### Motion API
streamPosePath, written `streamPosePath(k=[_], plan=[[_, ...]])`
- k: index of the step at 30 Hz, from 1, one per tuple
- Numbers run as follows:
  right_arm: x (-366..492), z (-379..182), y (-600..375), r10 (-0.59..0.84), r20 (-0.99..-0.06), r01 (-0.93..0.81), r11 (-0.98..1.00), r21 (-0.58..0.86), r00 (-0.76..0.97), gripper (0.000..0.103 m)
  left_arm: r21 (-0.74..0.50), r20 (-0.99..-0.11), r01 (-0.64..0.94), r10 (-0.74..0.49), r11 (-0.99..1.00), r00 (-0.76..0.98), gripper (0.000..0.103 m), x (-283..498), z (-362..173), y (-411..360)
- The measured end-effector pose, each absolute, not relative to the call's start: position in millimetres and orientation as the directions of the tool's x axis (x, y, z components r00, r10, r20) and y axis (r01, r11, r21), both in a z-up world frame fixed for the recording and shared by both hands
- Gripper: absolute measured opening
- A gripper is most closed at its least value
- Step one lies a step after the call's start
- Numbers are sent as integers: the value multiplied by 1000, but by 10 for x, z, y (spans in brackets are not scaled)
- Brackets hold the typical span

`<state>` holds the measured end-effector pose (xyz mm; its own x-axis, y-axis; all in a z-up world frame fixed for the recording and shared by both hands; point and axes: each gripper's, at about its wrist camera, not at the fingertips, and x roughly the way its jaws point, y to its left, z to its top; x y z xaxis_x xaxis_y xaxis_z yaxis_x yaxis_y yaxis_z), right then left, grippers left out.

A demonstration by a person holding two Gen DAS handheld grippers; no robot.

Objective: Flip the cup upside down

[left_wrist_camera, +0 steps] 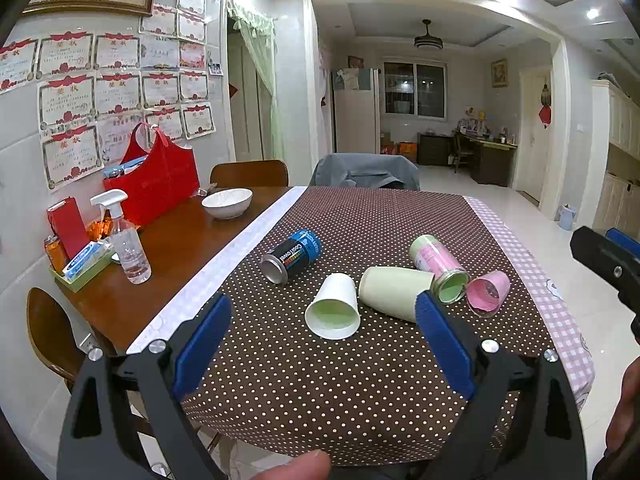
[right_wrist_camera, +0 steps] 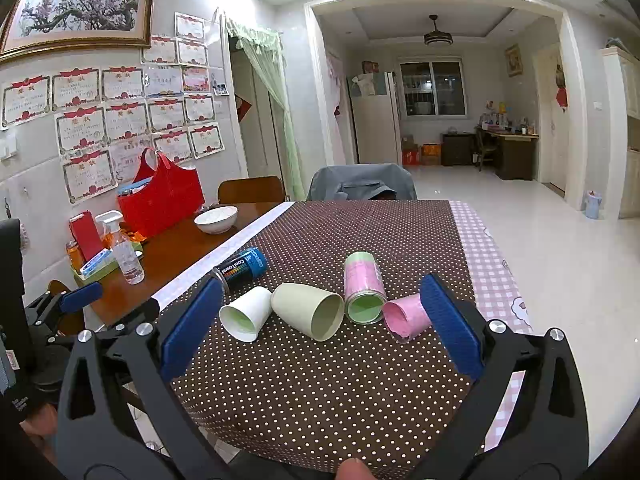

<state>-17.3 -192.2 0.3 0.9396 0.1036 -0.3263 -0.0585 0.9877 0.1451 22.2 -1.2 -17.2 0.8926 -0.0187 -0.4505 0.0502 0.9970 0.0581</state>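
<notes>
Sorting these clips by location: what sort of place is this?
Most likely a family home's dining area: a wooden dining table with chairs, award certificates taped to the wall, and a fridge in the room beyond.

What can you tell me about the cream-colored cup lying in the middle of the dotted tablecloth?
The cream cup is a plain, matte, tapered tumbler, plastic by its look, with no handle or print. It lies on its side on the dotted tablecloth, open mouth toward the cameras and apparently empty. The white paper cup lies close on one side, the green-lidded jar on the other; contact is unclear. Neither claw touches it.
</notes>
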Motion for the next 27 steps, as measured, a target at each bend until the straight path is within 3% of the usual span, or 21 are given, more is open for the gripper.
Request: streamPosePath(k=[17, 27], plan=[[-104, -41, -1945, 92, -344, -45, 989, 142, 934, 97, 52, -479, 57, -25, 997, 878, 92, 339, -257, 20], [85, -183, -1991, 81, -400, -23, 989, 146, 913, 97, 57, -549, 62, -21, 996, 836, 92, 759, -467, 33]])
